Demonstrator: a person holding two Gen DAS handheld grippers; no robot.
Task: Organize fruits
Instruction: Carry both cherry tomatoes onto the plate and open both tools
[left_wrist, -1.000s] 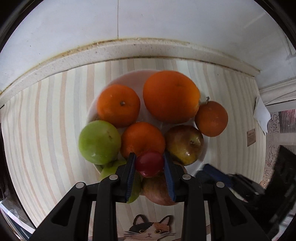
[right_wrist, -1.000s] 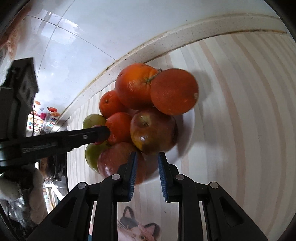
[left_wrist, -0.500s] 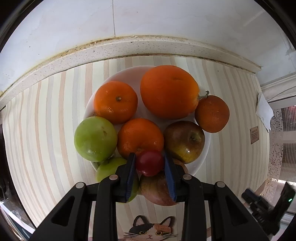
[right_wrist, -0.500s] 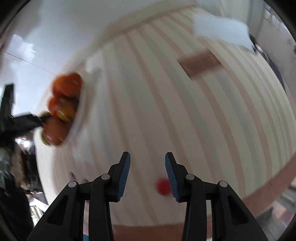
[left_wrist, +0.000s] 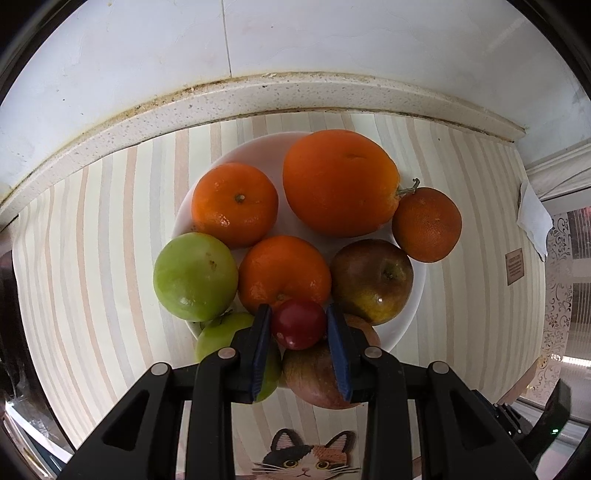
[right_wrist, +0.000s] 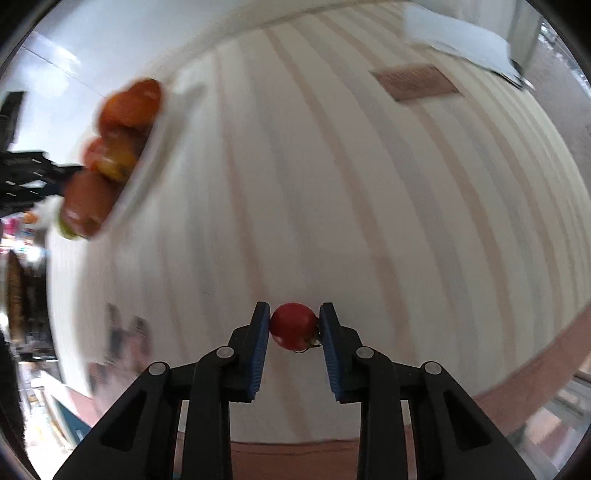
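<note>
Holding a small red fruit (left_wrist: 298, 324) low in the frame, the left tongs (left_wrist: 298, 326) clamp it above the full plate (left_wrist: 413, 314). The right tongs (right_wrist: 294, 326) squeeze a little tomato (right_wrist: 293, 325), low centre, over the striped bench (right_wrist: 332, 184), probably bound for the plate too.

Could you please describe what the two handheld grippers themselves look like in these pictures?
Both look identical. The left gripper and the right gripper each have matte black plastic bodies with triangular cut-outs, round silver pivot pins, and two fingers faced with ribbed blue pads. No cables, sleeves or markings show.
</note>
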